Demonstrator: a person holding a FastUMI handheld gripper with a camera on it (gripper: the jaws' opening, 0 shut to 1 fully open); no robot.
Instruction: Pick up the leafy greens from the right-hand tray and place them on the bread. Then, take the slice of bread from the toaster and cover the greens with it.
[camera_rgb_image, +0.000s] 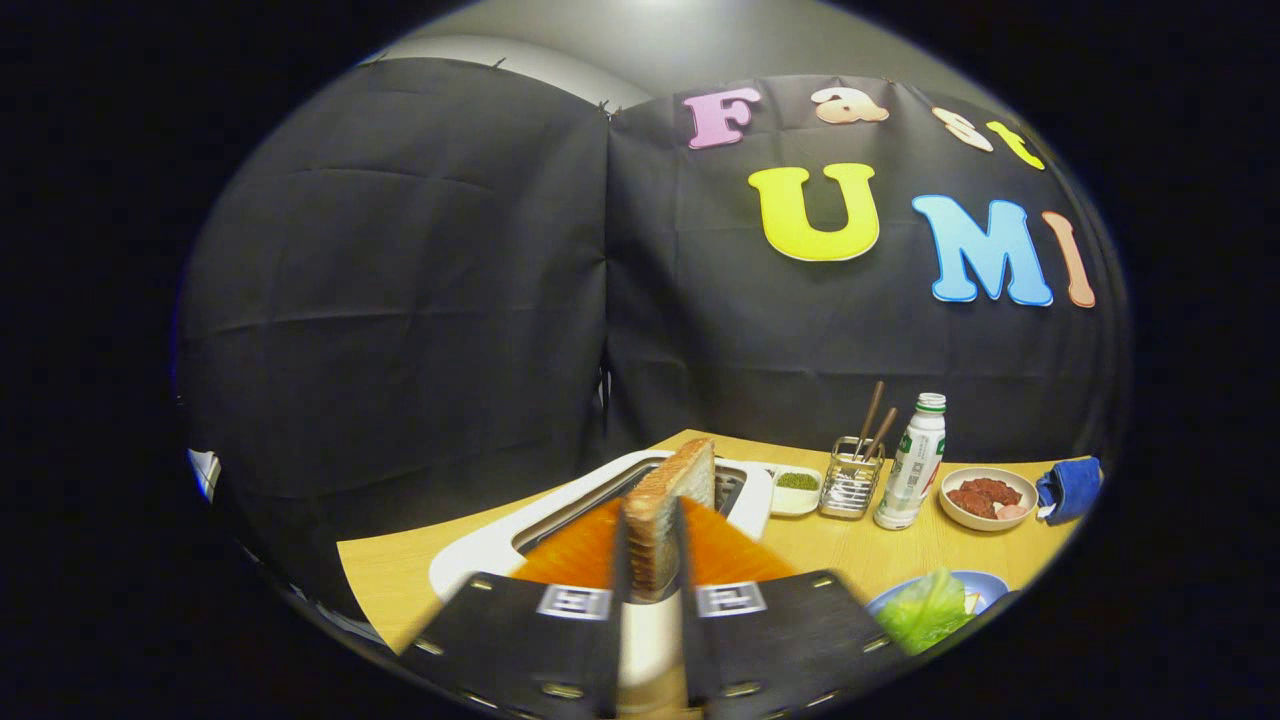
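Fingers (652, 560) clamp bread slice (668, 510) above toaster (600, 510).

toaster (600, 505) front hidden behind hand-held gripper (650, 560), leafy greens (925, 610) partly cut off

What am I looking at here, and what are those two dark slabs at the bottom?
Those slabs belong to a hand-held claw; a person carries it, and the camera rides on it, looking forward along its two fingers. The fingers are pressed on a slice of bread standing over the white toaster. Beyond, on the wooden table, stand a small dish of green bits, a wire holder with chopsticks, a bottle, a bowl of reddish food and a blue cloth. Beside the fingers, leafy greens lie on a blue plate.
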